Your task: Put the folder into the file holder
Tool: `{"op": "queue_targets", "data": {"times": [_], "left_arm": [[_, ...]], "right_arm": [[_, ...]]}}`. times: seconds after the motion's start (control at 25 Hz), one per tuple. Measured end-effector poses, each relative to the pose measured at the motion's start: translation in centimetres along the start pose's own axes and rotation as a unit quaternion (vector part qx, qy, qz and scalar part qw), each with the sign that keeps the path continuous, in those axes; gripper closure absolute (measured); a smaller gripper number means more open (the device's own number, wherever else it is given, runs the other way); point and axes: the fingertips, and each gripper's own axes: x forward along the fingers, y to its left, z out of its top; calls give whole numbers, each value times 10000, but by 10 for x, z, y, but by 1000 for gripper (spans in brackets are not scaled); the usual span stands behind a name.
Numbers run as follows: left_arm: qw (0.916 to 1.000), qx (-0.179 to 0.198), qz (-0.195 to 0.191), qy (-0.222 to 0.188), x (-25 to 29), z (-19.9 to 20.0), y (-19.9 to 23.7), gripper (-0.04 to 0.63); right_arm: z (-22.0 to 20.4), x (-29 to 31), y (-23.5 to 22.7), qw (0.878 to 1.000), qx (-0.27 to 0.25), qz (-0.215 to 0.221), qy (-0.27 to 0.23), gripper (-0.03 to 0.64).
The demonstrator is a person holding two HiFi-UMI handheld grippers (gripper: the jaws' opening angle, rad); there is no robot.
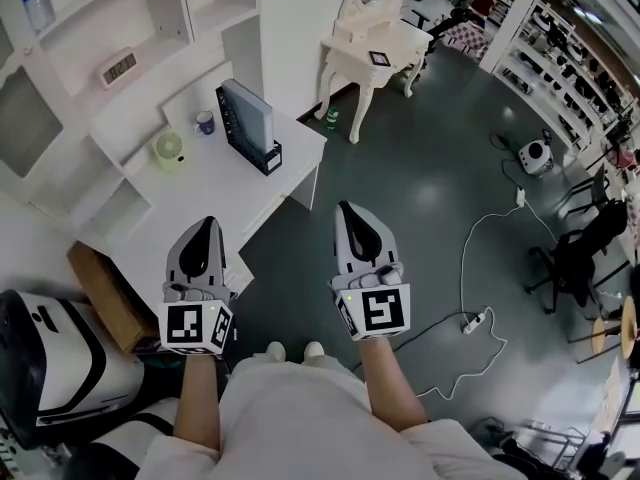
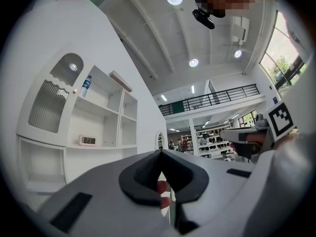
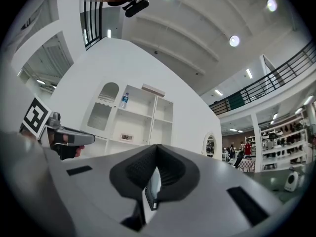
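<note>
A black file holder (image 1: 262, 154) stands on the white desk (image 1: 215, 193), and a grey-blue folder (image 1: 246, 115) sits upright inside it. My left gripper (image 1: 207, 224) hovers over the desk's near edge, well short of the holder. Its jaws are shut with nothing in them (image 2: 160, 154). My right gripper (image 1: 352, 209) hangs beside it over the dark floor, also shut and empty (image 3: 157, 147). Both point forward and upward. In the right gripper view a sliver of the holder (image 3: 149, 195) shows through the slit below the jaw tips.
On the desk are a small green fan (image 1: 168, 150) and a mug (image 1: 205, 122). A digital clock (image 1: 119, 67) sits on the shelf unit. A white dressing table (image 1: 365, 53), a floor cable with power strip (image 1: 470, 323), a cardboard box (image 1: 105, 293) and a black chair (image 1: 585, 248) surround me.
</note>
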Motion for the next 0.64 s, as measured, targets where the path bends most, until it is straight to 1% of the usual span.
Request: {"op": "queue_targets", "data": {"times": [0.64], "left_arm": [[10000,-8,5,-23,-2,-2,8,598]], "right_arm": [[-8,3,6,9999,149,14,27,621]]}}
